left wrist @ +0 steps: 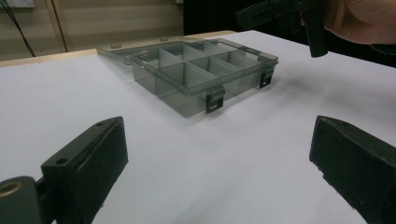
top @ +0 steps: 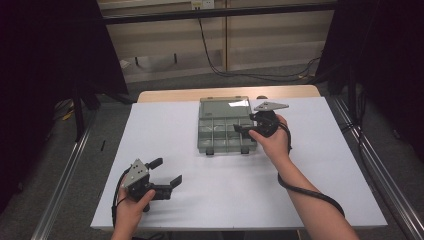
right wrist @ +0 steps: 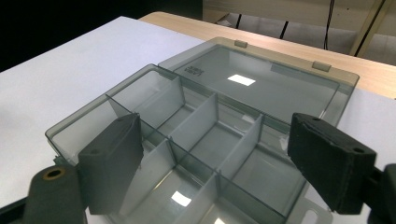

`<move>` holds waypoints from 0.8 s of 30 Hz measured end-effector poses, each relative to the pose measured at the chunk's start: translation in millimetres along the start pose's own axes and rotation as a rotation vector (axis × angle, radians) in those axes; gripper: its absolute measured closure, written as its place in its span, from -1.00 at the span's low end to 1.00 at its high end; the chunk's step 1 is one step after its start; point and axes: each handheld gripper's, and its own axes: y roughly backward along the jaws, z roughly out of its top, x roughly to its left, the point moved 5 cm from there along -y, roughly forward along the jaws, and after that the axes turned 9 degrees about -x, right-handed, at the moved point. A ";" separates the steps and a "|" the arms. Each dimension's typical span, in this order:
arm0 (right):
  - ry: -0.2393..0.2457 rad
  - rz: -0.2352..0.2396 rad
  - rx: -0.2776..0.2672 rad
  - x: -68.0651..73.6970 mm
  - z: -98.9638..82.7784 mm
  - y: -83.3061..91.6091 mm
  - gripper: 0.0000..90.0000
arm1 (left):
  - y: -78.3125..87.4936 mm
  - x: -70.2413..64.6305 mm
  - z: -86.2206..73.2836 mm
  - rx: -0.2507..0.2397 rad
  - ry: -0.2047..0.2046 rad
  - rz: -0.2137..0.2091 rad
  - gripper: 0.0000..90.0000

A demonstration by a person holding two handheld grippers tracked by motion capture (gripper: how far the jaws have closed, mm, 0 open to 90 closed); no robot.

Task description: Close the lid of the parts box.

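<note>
Your right gripper (top: 246,129) is sitting over the right side of the box (top: 220,131), jaws spread wide with nothing pinched between them. In the right gripper view you can see both pads hanging above the divided compartments, one to each side, and neither one is touching a wall or a divider. The compartments look empty as far as I can tell.

The box itself is a smoky clear organizer near the far middle of the white table (top: 175,200), lid (top: 225,107) flipped all the way open and lying flat behind it, toward the wooden edge. Two dark latches (left wrist: 215,101) hang on the front wall, facing you.

Your left gripper (top: 166,175) is well apart from all that, down at the near left of the table, held in your left hand (top: 131,210). Its jaws are apart too, pointing roughly at the box, with just bare tabletop between them in the left gripper view. Your right hand (top: 272,142) shows at the top right of that view.
</note>
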 end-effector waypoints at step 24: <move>-0.003 -0.038 -0.024 -29.0 4.4 25.5 -0.64 | -25.6 3.6 10.1 0.019 0.014 0.025 -0.94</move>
